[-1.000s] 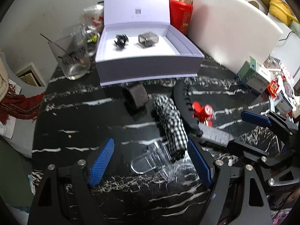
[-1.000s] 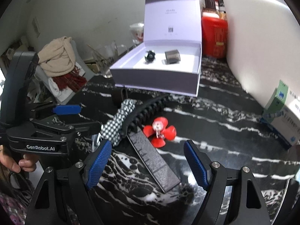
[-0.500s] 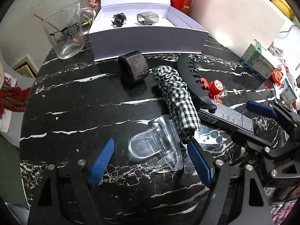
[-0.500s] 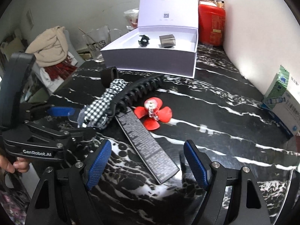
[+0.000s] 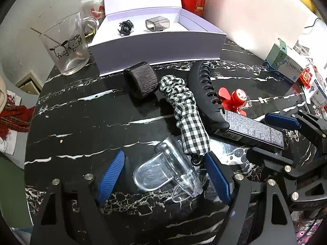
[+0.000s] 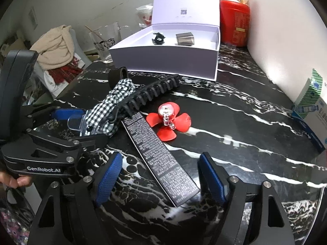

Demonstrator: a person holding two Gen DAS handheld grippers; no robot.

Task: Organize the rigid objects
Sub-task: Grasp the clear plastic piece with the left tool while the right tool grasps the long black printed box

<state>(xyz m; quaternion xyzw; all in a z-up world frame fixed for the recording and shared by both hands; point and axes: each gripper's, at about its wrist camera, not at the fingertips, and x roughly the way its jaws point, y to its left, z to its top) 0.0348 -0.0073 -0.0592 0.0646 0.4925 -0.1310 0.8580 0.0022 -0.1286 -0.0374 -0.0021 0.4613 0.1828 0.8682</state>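
Left gripper: fingers spread, pinching nothing; the clear clip lay on the table directly between them, pads apart from its sides. The clip's long axis ran roughly along the gripper's pointing line, rounded tab toward the left finger. Judged the nearer hand for this item.

Right gripper: fingers spread and had just been closing a little; the near end of the black strip sat between them, not pressed. Its long axis ran diagonally away to the upper left, so the fingers straddled its narrow width. Judged the nearer hand for the strip.

Checked scrunchie: its near end overlapped the clear clip's far edge, beside the left gripper's right finger; likely to drag if the clip were lifted.

Black claw clip: rested across the strip's far end.

Red flower clip: just beside the strip, on open table to its right.

Black band: near the box front.

Open white box: at the far side, holding a small black clip and a grey block; free floor remained right of them. Table between pile and box was clear for carrying.
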